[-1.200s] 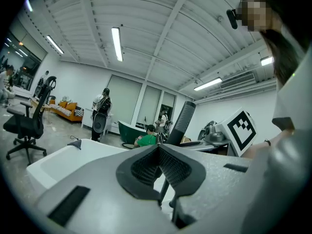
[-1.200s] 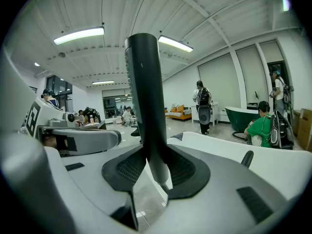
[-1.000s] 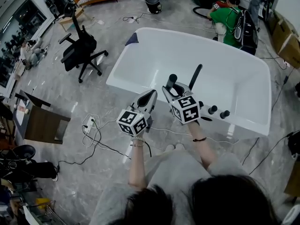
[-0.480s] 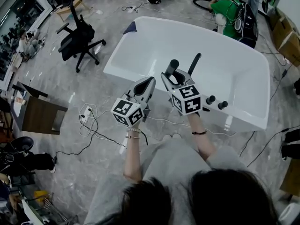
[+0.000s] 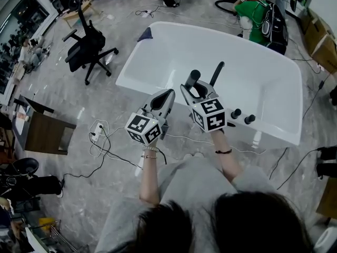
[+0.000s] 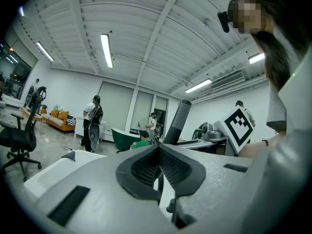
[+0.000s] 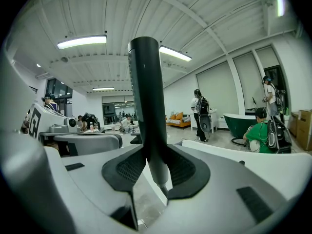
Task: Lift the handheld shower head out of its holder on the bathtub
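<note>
right claw (image 7: 155,165) | grips shower head (image 7: 146,101) upright | left claw (image 6: 159,161) | closed, empty

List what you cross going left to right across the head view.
Wooden cabinet → office chair → left claw → right claw holding the shower head → black tub knobs → bathtub's right rim.

The head camera is looking steeply down from above the person onto the white bathtub (image 5: 284,125) and the floor. Each gripper camera is riding just behind its own jaws, facing roughly level across the room, with the handheld shower head (image 7: 146,106) very near the right one. Both gripper views are sharing the green bathtub (image 6: 123,137); the head view is also catching the person in green (image 5: 255,15) beside it.
</note>
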The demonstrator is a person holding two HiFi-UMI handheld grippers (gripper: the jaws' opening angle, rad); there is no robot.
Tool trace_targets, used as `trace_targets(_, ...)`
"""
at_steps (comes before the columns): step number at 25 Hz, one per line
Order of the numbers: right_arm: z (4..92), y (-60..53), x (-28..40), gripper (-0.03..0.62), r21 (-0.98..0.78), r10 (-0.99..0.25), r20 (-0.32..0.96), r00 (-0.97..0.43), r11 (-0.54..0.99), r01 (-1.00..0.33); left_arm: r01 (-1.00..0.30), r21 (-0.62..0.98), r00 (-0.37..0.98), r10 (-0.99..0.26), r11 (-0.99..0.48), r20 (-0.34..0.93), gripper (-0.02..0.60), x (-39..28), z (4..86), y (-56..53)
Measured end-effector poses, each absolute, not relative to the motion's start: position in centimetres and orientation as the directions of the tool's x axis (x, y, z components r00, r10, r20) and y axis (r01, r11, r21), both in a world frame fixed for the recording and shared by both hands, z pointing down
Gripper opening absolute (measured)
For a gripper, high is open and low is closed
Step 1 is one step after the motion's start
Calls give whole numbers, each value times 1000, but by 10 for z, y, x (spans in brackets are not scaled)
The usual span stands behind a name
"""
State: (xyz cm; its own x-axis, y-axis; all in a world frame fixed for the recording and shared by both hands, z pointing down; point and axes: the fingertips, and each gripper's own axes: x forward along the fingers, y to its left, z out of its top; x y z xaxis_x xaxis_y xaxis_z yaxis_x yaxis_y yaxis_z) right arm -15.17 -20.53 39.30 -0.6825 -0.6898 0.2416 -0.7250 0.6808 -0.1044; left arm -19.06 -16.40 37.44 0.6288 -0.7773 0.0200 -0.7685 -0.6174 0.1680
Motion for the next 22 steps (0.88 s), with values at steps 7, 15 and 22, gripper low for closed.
trace_targets(7,394,-205,-147,132,-128,-695,222,-684,675,-727,-764,167,632,-775,-623,3,6,-187,370,-163)
trace_targets(15,398,-205,-144,132,-104,-701,224,-677,674,-732,-759,151,640,-768,-633,-3,6,-184,367,-162)
trace_targets(22,404,-200,-146,132,-114,-694,231,-682,677,-727,-748,159,653,-757,-644,5,6,-181,370,-158)
